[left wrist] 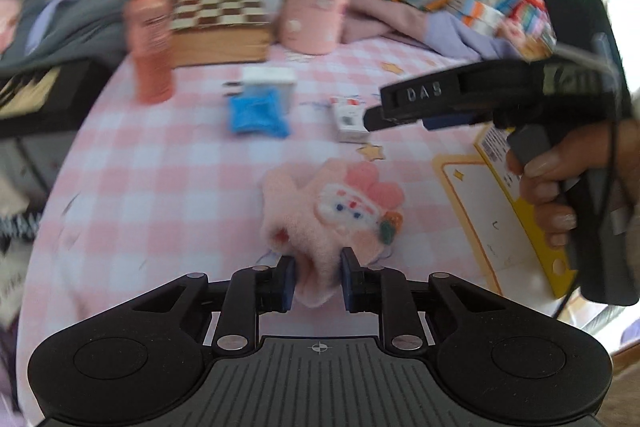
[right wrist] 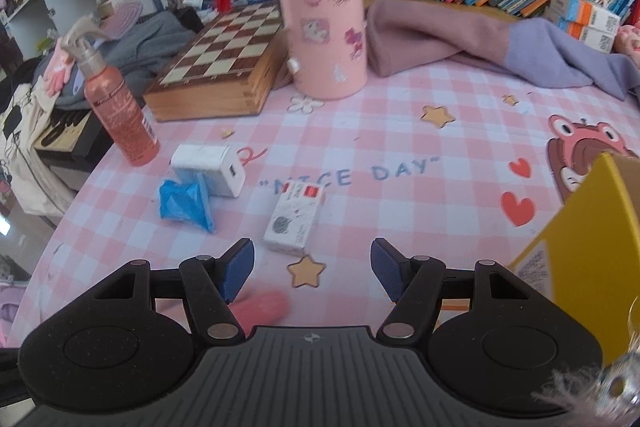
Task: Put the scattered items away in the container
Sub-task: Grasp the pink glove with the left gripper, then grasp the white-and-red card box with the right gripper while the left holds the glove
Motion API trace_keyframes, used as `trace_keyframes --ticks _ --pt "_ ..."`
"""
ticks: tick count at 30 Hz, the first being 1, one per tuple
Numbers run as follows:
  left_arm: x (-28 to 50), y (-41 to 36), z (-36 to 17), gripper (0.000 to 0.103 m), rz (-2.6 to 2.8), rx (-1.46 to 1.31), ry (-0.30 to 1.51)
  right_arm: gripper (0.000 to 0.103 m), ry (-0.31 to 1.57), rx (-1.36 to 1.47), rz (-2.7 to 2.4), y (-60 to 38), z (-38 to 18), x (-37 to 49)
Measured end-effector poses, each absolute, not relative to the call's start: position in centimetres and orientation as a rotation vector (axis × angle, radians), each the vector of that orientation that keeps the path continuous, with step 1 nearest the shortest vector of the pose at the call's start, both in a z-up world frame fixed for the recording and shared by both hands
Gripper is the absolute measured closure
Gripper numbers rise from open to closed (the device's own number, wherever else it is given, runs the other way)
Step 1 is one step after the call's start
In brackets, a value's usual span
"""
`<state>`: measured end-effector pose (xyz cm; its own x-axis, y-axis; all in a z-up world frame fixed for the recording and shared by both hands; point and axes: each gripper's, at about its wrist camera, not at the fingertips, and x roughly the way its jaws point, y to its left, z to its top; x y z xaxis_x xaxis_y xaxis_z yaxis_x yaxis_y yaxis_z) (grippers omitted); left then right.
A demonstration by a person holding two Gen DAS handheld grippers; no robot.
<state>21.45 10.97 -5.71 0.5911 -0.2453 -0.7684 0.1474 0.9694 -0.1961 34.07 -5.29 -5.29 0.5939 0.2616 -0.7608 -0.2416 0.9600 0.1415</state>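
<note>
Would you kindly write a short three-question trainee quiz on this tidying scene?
1. True or false: the left gripper is shut on the pink glove.
2. What lies nearest ahead of the right gripper: A) spray bottle B) small white box C) chessboard?
3. Fill in: the blue bag lies against the white ____.

Key: 1 true; 2 B; 3 charger.

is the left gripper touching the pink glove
Touching. In the left wrist view the left gripper has both blue pads pressed against the cuff of the pink glove, with no gap on either side.
</note>
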Motion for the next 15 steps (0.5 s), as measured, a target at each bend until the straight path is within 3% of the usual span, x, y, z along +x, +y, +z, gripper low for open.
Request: trace_keyframes --ticks 6,9,15 --pt "20.6 12.8 -5.1 0.082 -0.139 -0.154 0.899 0.041 0.880 -0.038 0.293 -3.0 -6.0 35.3" --pt "20.5 13.2 -4.7 0.082 -0.121 -0.162 0.884 0.051 0.888 -0.077 0.246 -2.2 -6.7 36.7" --pt "20.1 13.3 -4.0 0.082 -0.120 -0.164 0.861 0.051 0.904 -0.065 0.232 -2.1 -7.8 38.6"
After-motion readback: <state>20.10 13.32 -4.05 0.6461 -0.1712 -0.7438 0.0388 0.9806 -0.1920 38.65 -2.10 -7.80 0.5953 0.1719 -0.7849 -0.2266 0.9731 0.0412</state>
